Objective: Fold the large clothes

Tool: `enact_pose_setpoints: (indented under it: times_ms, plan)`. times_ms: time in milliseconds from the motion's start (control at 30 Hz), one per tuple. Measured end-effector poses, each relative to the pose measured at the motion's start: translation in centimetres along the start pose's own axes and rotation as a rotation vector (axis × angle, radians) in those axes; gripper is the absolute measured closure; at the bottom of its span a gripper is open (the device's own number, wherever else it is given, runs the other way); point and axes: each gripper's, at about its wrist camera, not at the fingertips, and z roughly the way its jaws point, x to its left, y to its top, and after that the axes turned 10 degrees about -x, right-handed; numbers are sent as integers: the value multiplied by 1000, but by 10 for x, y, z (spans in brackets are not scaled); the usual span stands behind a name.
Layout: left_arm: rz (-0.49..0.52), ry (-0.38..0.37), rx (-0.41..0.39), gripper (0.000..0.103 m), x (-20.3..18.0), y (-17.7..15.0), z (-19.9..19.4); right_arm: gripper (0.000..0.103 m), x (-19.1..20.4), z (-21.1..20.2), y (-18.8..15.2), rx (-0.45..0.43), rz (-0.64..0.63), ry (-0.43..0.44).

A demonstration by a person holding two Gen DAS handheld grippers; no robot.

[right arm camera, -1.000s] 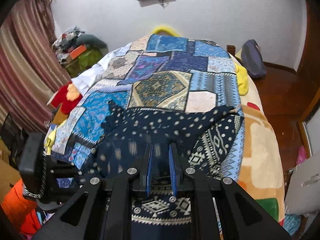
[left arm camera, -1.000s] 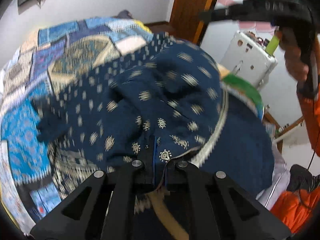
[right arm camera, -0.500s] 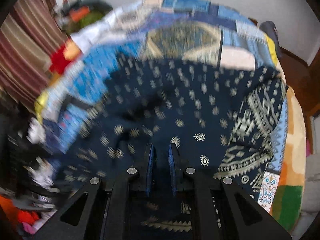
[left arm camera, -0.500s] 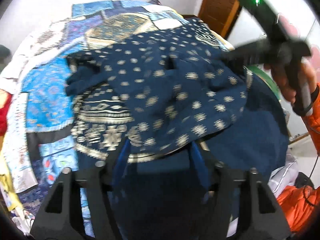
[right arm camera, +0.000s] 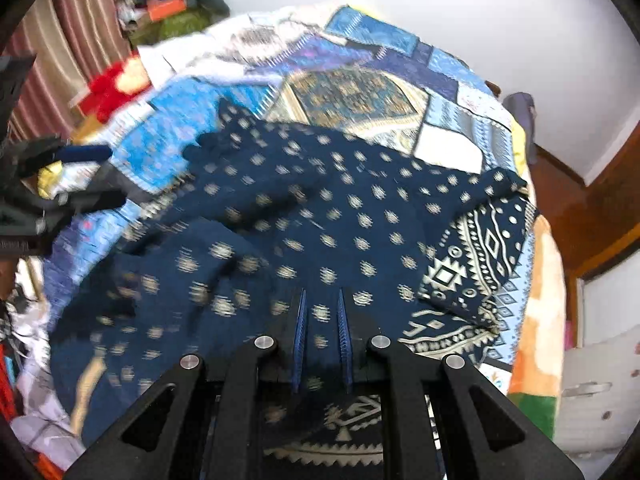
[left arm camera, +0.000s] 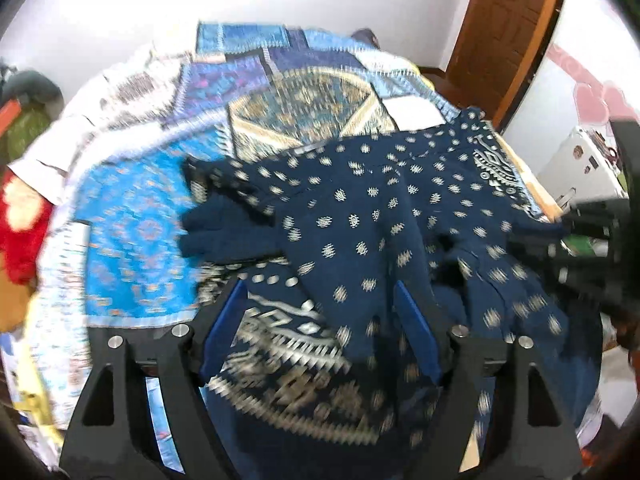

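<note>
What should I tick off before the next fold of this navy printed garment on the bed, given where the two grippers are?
1. Left gripper has let go: ok, jaws apart and opening, cloth lies loose between them.
2. Right gripper has hold of the navy garment: ok, jaws nearly shut with fabric pinched between them.
3. Garment rests on the patchwork bedspread: ok.
4. Folded layer lies flat: not ok, ridges and a bunched dark sleeve at its left edge.
5. Patterned border aligned with the layer under it: cannot tell, the pictures are blurred.
</note>
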Motion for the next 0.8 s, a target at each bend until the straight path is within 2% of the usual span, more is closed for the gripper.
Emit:
enact_pose_setpoints:
  times_ms: [100, 167, 233, 467, 600, 667, 700, 733, 767, 800]
  plan:
    - [-10, 16, 89, 28, -4, -12, 39, 93, 2, 29, -19, 89, -89, -81]
    - [1, 51, 150, 25, -2, -31, 63, 93, 1, 25, -28, 26, -103, -79]
    - [-9, 56, 106, 14, 2, -40, 62, 92, -3, 20, -33, 3, -96, -84]
    - [-31, 58, 105, 13, 15, -53, 53, 91, -19, 15, -38, -5, -34, -59]
    - [-14, 73, 93, 13, 17, -59, 45, 85, -28, 5, -44, -18, -23, -71]
    - [-18, 73, 91, 13, 19, -61, 43, 53, -35, -1, -49, -26, -2, -100]
    - [-24, 72, 91, 13, 19, -61, 44, 16, -43, -6, -52, -43, 2, -187]
    - [-30, 69, 92, 13, 20, -61, 43, 0, -51, -9, -54, -60, 12, -237]
    - [-34, 67, 93, 13, 21, -61, 43, 0, -63, -12, -58, -70, 45, -232]
    - [-38, 66, 94, 13, 22, -60, 43, 0, -79, -11, -64, -38, 114, -165]
